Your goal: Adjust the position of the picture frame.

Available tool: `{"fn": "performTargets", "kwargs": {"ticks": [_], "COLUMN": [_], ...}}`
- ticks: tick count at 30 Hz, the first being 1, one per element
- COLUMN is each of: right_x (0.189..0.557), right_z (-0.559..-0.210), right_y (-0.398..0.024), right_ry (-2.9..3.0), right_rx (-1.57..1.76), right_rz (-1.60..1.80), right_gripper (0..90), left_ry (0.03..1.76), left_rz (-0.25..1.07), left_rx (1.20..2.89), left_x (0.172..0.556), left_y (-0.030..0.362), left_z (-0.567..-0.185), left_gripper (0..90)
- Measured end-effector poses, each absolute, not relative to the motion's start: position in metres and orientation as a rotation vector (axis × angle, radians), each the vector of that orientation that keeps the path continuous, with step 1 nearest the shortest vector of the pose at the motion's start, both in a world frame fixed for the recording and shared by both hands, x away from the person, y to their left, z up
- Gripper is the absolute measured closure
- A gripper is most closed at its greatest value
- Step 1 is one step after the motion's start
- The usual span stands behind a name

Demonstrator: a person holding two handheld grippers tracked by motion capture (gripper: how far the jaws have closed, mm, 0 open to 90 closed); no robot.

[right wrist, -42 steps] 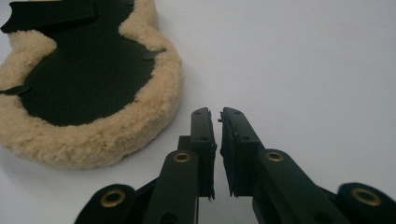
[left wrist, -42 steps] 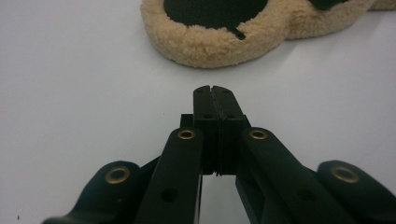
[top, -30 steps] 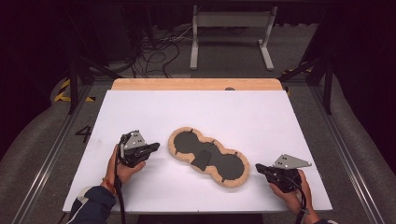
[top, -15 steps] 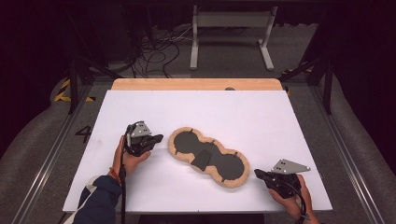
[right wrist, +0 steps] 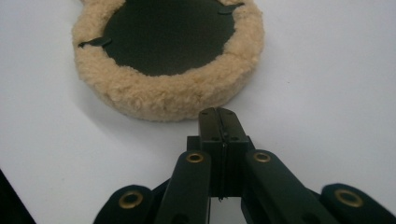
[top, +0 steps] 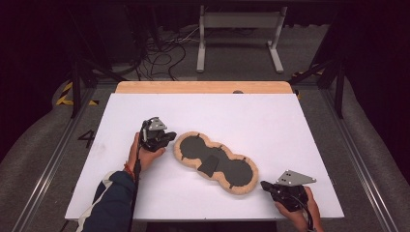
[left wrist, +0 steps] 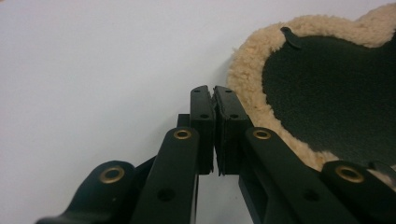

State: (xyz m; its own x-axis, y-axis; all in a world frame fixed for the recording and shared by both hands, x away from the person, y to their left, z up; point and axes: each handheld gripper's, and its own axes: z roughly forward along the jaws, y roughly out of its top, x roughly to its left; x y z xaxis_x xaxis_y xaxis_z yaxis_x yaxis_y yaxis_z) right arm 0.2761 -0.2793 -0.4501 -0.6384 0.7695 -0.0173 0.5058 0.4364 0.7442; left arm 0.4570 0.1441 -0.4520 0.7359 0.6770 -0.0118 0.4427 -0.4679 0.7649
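Observation:
A peanut-shaped pad (top: 215,162) with a tan fleece rim and dark inner faces lies flat near the table's middle, its long axis running from upper left to lower right. My left gripper (top: 170,136) is shut with nothing in it, its tips right beside the pad's upper-left lobe; its own view has the fleece edge (left wrist: 252,88) just right of the closed jaws (left wrist: 214,91). My right gripper (top: 264,185) is shut and empty, a short way off the pad's lower-right lobe (right wrist: 163,56), the closed tips (right wrist: 218,113) pointing at the fleece.
The white table top (top: 290,125) has a wooden strip (top: 203,87) along its far edge. Beyond it stand a grey frame (top: 239,29) and loose cables (top: 164,53) on the floor. Metal rails (top: 58,154) run along both sides of the table.
My left gripper has moved right and forward up to the pad's upper-left lobe. My right gripper has drifted slightly toward the near edge. The pad has not moved.

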Motion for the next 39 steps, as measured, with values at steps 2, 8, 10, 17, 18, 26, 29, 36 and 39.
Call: {"fn": "performTargets", "kwargs": {"ticks": [2, 8, 10, 17, 18, 26, 29, 36, 39], "right_x": [0.277, 0.28, 0.282, 0.287, 0.288, 0.294, 0.298, 0.307, 0.311], "right_z": [-0.45, -0.452, -0.453, -0.454, -0.454, -0.454, -0.454, -0.454, -0.454], "right_y": [-0.279, -0.274, -0.265, -0.263, -0.263, -0.262, -0.262, -0.262, -0.261], "right_ry": [2.331, 2.336, 2.35, 2.326, 2.324, 2.294, 2.286, 2.266, 2.263], "right_rx": [1.109, 1.135, 1.127, 1.213, 1.218, 1.247, 1.261, 1.274, 1.27], "right_rz": [1.013, 1.014, 0.968, 0.971, 0.969, 0.967, 0.965, 0.969, 0.956], "right_gripper": [90.0, 90.0, 90.0, 90.0, 90.0, 90.0, 90.0, 90.0, 90.0], "left_ry": [0.834, 0.822, 0.807, 0.772, 0.765, 0.748, 0.763, 0.758, 0.762], "left_rz": [0.384, 0.386, 0.401, 0.343, 0.338, 0.283, 0.266, 0.283, 0.277], "left_rx": [2.164, 2.218, 2.245, 2.238, 2.239, 2.232, 2.225, 2.231, 2.23], "left_x": [0.458, 0.463, 0.463, 0.463, 0.463, 0.461, 0.458, 0.452, 0.449], "left_y": [0.142, 0.137, 0.134, 0.138, 0.139, 0.15, 0.153, 0.159, 0.161], "left_z": [-0.453, -0.46, -0.462, -0.463, -0.463, -0.463, -0.463, -0.463, -0.463], "left_gripper": [87.2, 86.5, 87.0, 89.4, 89.5, 89.7, 89.7, 89.7, 89.7]}}
